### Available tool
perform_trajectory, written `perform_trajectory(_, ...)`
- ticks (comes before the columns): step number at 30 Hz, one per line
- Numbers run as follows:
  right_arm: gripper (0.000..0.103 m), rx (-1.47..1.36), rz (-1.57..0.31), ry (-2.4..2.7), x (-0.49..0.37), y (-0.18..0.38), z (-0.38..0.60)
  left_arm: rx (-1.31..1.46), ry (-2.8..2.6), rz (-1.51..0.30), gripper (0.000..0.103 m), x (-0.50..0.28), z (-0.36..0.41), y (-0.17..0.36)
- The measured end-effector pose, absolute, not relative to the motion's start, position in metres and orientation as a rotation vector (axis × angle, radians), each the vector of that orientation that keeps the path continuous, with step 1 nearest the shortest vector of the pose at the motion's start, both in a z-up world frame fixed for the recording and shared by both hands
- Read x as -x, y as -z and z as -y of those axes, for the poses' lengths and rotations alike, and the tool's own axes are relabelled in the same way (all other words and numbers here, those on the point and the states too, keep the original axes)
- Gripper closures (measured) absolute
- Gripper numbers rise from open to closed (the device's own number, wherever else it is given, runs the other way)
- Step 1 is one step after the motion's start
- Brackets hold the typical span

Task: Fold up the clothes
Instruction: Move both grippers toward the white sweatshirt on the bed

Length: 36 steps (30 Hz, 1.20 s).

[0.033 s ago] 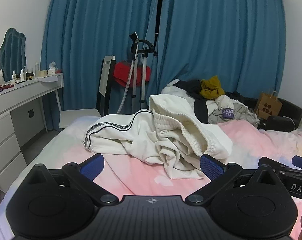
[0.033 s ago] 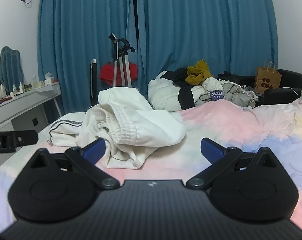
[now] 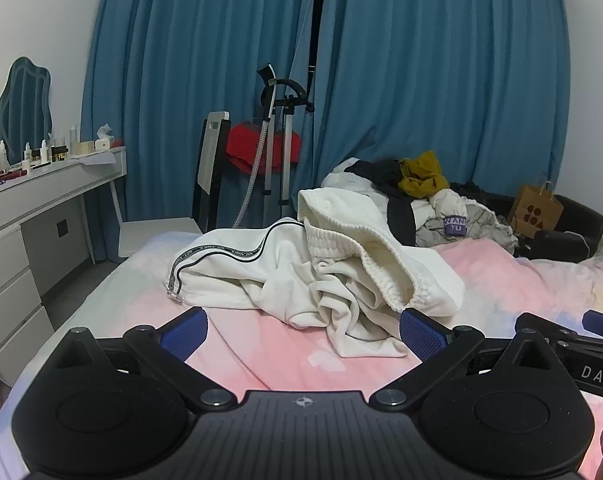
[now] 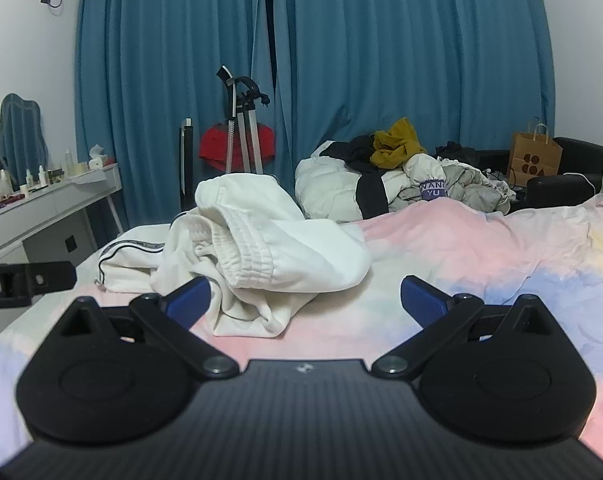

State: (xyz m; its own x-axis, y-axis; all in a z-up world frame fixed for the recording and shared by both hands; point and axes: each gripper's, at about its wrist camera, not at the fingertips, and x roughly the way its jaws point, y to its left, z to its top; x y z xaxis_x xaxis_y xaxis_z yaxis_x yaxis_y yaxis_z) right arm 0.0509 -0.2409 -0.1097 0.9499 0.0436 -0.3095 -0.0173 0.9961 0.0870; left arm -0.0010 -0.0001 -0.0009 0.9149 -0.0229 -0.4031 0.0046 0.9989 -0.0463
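Observation:
A crumpled white garment (image 3: 325, 276) with a black side stripe lies in a heap on the pastel pink bedspread (image 3: 261, 356); it also shows in the right wrist view (image 4: 269, 256). My left gripper (image 3: 301, 330) is open and empty, just short of the heap's near edge. My right gripper (image 4: 305, 298) is open and empty, its left finger (image 4: 189, 298) close to the heap's near folds. The right gripper's arm shows at the left wrist view's right edge (image 3: 573, 350).
A pile of mixed clothes (image 3: 421, 196) sits at the bed's far side by blue curtains (image 3: 421, 80). A garment steamer (image 3: 277, 140) and a chair (image 3: 209, 176) stand beyond the bed. A white dresser (image 3: 33, 208) is left. A paper bag (image 3: 535, 212) is right.

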Motion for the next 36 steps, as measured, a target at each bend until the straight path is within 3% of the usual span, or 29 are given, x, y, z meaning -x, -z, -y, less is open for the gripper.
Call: perform_trajectory(36,0.0,-0.138,-0.322,-0.008,-0.053,0.117,0.252,0.039,0.033,-0.441,0.0,-0.002,0.004,0.009)
